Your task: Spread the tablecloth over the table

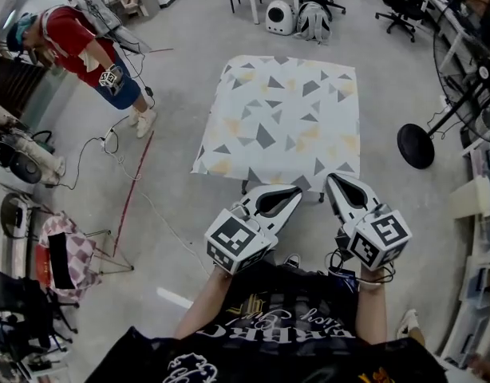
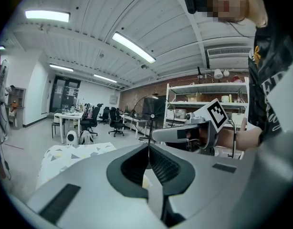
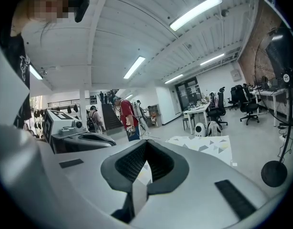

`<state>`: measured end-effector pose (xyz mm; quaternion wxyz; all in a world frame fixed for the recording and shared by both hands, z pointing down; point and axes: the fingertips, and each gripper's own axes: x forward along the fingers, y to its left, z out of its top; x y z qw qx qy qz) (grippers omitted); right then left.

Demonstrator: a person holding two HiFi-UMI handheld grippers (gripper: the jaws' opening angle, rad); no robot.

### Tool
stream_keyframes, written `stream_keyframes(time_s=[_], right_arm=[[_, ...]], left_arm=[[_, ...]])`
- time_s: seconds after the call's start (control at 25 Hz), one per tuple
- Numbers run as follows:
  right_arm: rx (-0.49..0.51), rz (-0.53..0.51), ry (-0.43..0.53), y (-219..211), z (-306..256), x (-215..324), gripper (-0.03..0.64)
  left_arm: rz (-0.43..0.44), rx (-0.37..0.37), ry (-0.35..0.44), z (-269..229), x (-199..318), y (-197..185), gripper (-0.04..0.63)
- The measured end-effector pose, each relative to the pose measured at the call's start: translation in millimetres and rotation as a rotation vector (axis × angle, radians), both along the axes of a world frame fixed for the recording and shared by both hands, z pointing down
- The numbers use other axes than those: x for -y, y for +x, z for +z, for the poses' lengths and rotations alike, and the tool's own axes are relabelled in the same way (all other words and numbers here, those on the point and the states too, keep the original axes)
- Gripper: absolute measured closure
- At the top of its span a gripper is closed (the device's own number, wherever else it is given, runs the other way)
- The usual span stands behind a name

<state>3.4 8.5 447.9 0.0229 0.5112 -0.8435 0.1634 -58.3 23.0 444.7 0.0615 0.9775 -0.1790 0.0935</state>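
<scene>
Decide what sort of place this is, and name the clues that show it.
Probably an open-plan office or lab workshop: swivel office chairs by white desks, a storage shelf rack against a brick wall, and a bare concrete floor.

— What's over on the left?
— A person in a red top (image 1: 79, 42) bent forward, with cables (image 1: 92, 146) trailing on the concrete floor (image 1: 189, 238) near their feet. A red line (image 1: 133, 183) runs down the floor from there. Lower down, a pink checked cloth (image 1: 65, 254) hangs over a stand.
— And the far end?
— A white rounded case (image 1: 280, 17) just beside a grey backpack (image 1: 313, 21), with black office chairs (image 1: 397, 6) to the right.
— On the right?
— A fan's round black base (image 1: 415, 146).
</scene>
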Motion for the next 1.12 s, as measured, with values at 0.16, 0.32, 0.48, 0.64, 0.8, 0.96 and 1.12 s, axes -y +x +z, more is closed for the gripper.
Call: stream_keyframes(time_s=[0.16, 0.32, 0.48, 0.64, 0.8, 0.96, 1.12], right_arm=[[-0.019, 0.001, -0.002, 6.6, 3.8, 1.9, 0.603], [-0.052, 0.018, -0.018, 11.8, 5.1, 0.1, 0.603], [-0.043, 0.017, -0.014, 12.6, 5.2, -1.1, 0.603], [-0.033, 0.020, -0.020, 13.3, 8.2, -2.0, 0.603], [-0.034, 0.029, -0.029, 13.7, 10.5, -3.8, 0.603], [-0.024, 0.026, -0.029, 10.8, 9.6, -5.2, 0.603], [-0.039, 0.024, -0.036, 9.2, 9.7, -7.0, 0.603]], left_arm=[[0.008, 0.005, -0.003, 3.6, -0.6, 1.1, 0.574], [0.016, 0.014, -0.011, 7.2, -4.0, 0.2, 0.574], [0.020, 0.016, -0.016, 8.7, -6.7, -0.2, 0.574], [0.018, 0.017, -0.020, 10.9, -7.8, -1.4, 0.574], [0.022, 0.020, -0.021, 13.6, -10.0, -2.7, 0.574], [0.018, 0.014, -0.020, 12.1, -10.8, -5.1, 0.574], [0.015, 0.002, -0.020, 8.0, -11.5, -6.5, 0.574]])
